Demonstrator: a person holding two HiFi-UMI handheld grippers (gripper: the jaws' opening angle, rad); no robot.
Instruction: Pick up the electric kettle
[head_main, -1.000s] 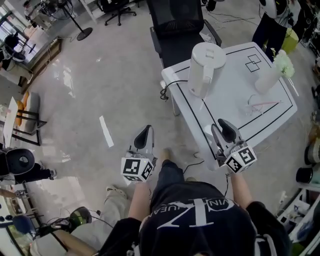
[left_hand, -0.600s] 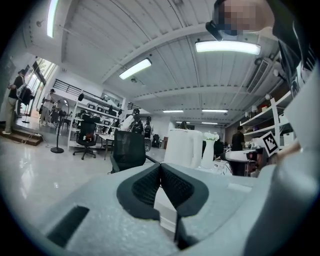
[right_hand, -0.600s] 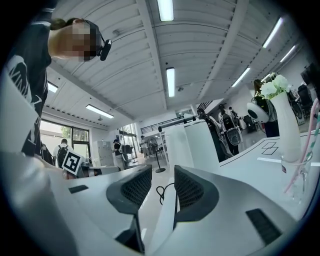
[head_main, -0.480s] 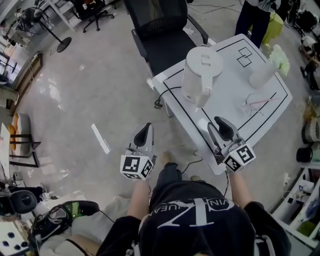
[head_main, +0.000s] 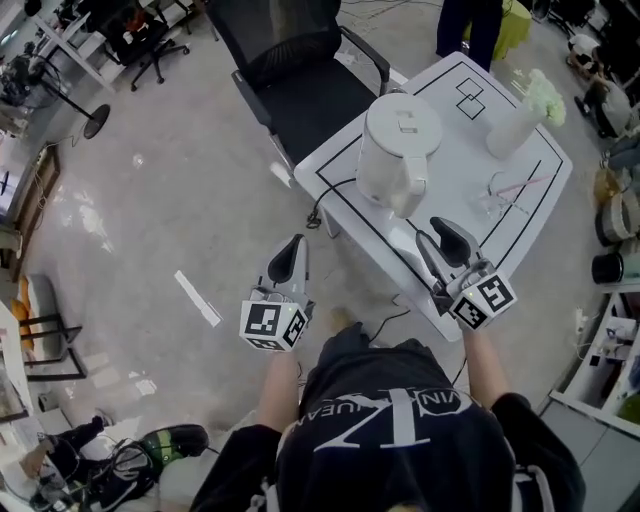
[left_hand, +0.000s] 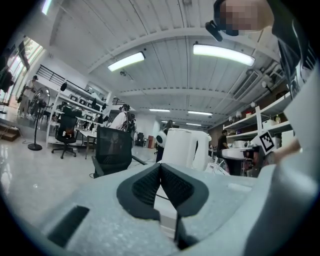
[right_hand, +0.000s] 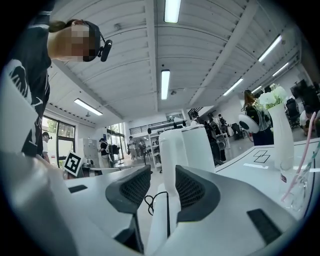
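Note:
The white electric kettle (head_main: 398, 148) stands on the white table (head_main: 520, 215) near its left corner, handle turned toward me. In the right gripper view the kettle (right_hand: 192, 150) rises straight ahead, its handle in line with the gap. My right gripper (head_main: 441, 233) hovers over the table's near edge, a short way from the kettle; its jaws (right_hand: 163, 176) are opening and nothing is between them. My left gripper (head_main: 293, 247) hangs over the floor to the left of the table, jaws shut and empty (left_hand: 160, 167), with the kettle (left_hand: 182, 147) ahead of it to the right.
A black office chair (head_main: 290, 70) stands behind the table's left corner. On the table are a white vase of flowers (head_main: 518, 122) and a glass with a straw (head_main: 500, 197). The kettle's black cord (head_main: 330, 195) drops off the left edge. Shelving stands at the right.
The view has swung round, and the table with the kettle lies nearer. Both grippers have moved toward it, the right one further in over the table's near edge.

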